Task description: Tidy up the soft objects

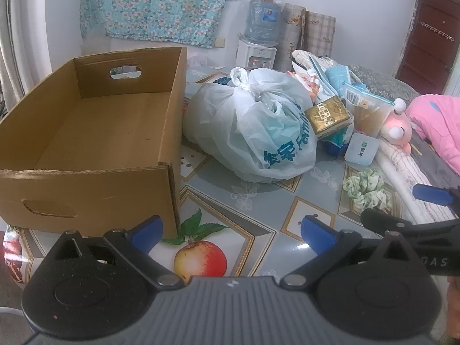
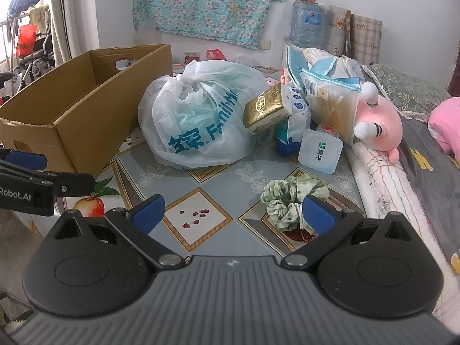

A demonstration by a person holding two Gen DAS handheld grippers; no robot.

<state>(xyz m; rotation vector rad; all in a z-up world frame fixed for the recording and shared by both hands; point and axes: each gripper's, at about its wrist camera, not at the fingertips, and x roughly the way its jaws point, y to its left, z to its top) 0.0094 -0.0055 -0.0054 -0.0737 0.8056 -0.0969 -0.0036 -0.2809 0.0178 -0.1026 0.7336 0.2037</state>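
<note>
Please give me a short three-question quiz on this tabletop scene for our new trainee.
1. True or false: the cardboard box is empty.
2. What lies closest to the right gripper: A) plastic bag B) green scrunchie C) pink plush toy?
3. Fill in: both the right gripper and the left gripper are ____.

Key: 1 true; 2 B; 3 open.

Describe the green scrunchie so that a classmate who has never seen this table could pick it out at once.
Start at the big tied white plastic bag in the middle of the patterned table. Come toward the camera and right, near the table's edge beside the bed: the scrunchie lies there, just ahead of the right hand-held gripper. It is the only ruffled green-and-white fabric ring; its neighbours are boxes and packets.
</note>
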